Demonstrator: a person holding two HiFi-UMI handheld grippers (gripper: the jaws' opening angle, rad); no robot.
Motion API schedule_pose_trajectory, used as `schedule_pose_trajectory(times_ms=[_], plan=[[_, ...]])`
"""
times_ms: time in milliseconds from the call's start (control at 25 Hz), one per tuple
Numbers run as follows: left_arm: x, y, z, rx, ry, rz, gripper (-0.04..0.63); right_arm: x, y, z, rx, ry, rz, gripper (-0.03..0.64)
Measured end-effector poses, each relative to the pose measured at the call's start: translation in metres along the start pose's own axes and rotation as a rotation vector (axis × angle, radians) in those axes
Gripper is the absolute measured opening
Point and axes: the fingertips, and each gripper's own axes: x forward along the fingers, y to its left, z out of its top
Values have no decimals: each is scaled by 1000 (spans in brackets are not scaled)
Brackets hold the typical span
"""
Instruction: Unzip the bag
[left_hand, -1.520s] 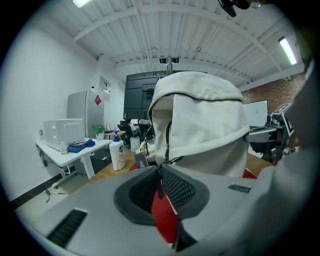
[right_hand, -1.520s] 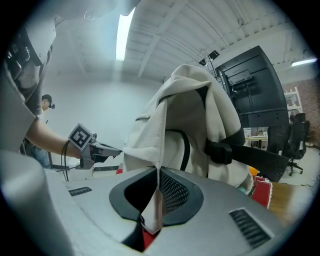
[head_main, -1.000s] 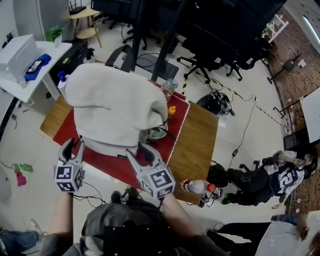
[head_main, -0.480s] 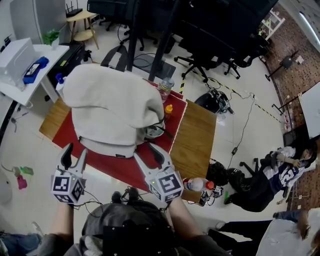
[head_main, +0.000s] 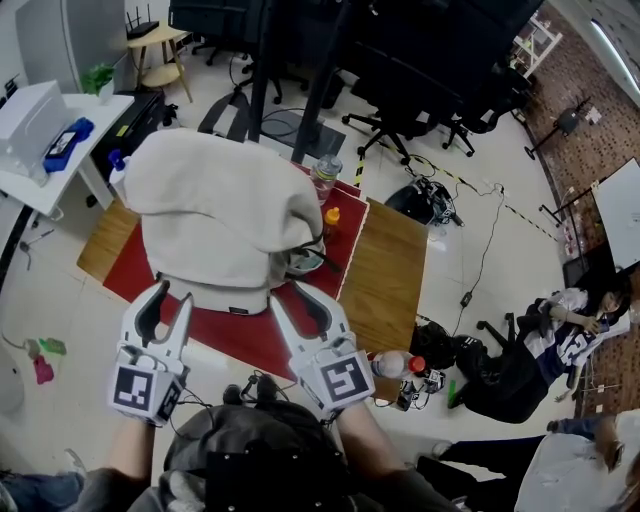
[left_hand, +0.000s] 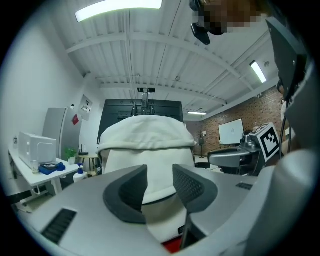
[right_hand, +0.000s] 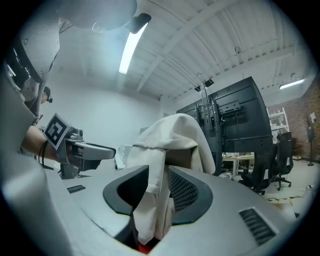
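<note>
A large cream bag (head_main: 220, 215) stands upright on a red mat (head_main: 230, 335) on the wooden table (head_main: 385, 270). No zipper pull can be made out. My left gripper (head_main: 168, 300) hovers at the bag's near left side, level with it. The bag (left_hand: 145, 145) fills the left gripper view beyond the left gripper (left_hand: 160, 172). My right gripper (head_main: 295, 297) is off the bag's near right corner, and the bag (right_hand: 170, 135) shows past the right gripper (right_hand: 159, 172) in its own view. Both pairs of jaws have just been closing but still stand apart, with nothing between them.
A clear bottle (head_main: 323, 175), a small orange bottle (head_main: 331, 217) and a bowl (head_main: 305, 262) sit right of the bag. A red-capped bottle (head_main: 395, 365) lies by the table's near right corner. A white side table (head_main: 40, 140) stands left; a person (head_main: 540, 350) sits on the floor right.
Both grippers have risen toward the head camera and look larger. Their jaws spread wide half a second ago and have since narrowed. The bag has not moved.
</note>
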Motion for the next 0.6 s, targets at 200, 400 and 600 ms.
schedule_pose_trajectory(times_ms=[200, 400, 600], plan=[[0, -12, 9, -1, -26, -20, 150, -4, 2, 8, -13, -28, -31, 97], [1, -22, 9, 16, -32, -40, 76, -8, 3, 12, -13, -43, -57, 43], [1, -28, 1, 16, -12, -44, 26, -15, 1, 13, 37, -88, -80, 15]])
